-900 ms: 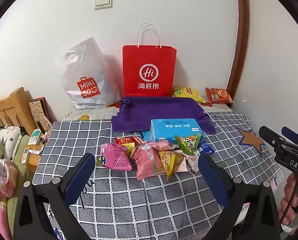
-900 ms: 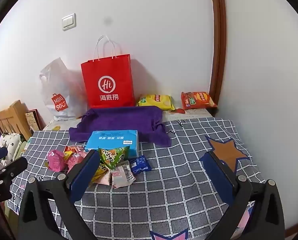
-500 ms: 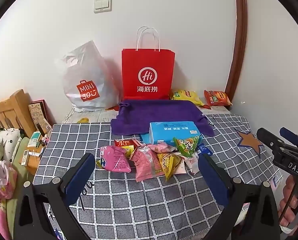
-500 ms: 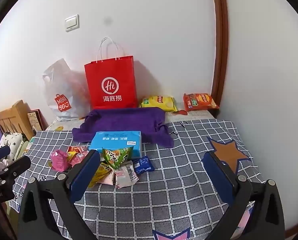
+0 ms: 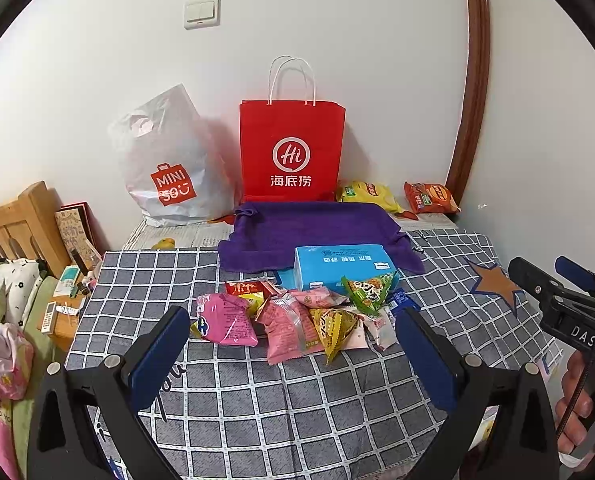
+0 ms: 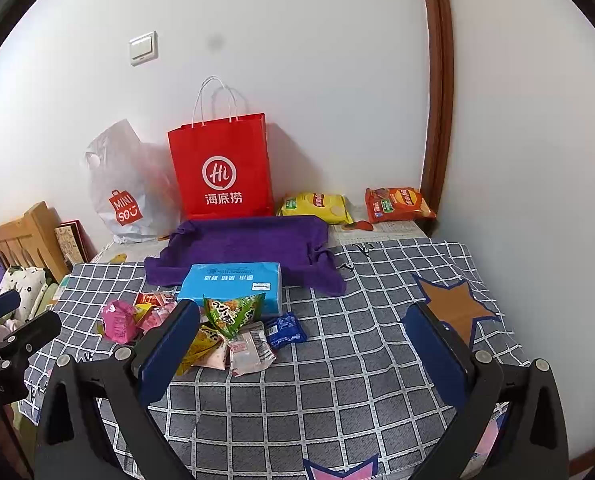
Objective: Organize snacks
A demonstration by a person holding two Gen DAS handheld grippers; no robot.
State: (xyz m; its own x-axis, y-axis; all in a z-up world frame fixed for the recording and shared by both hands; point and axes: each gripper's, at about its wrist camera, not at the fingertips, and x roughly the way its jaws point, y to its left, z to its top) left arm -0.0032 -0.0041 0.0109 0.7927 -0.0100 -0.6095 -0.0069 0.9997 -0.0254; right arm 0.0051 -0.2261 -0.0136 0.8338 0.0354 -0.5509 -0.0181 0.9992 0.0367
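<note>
Snacks are lying heaped mid-desk against the blue box, well short of both grippers. Left gripper is hovering, jaws gaping and empty; right gripper is likewise hovering wide and empty, seemingly sizing up a first pick.

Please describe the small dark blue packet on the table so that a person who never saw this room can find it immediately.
Find the red paper bag standing against the wall, then come forward over the purple towel to the light blue box. The small dark blue packet lies flat on the checked cloth just before the box's right corner. It is the only dark blue wrapper, at the right edge of the snack pile.
</note>
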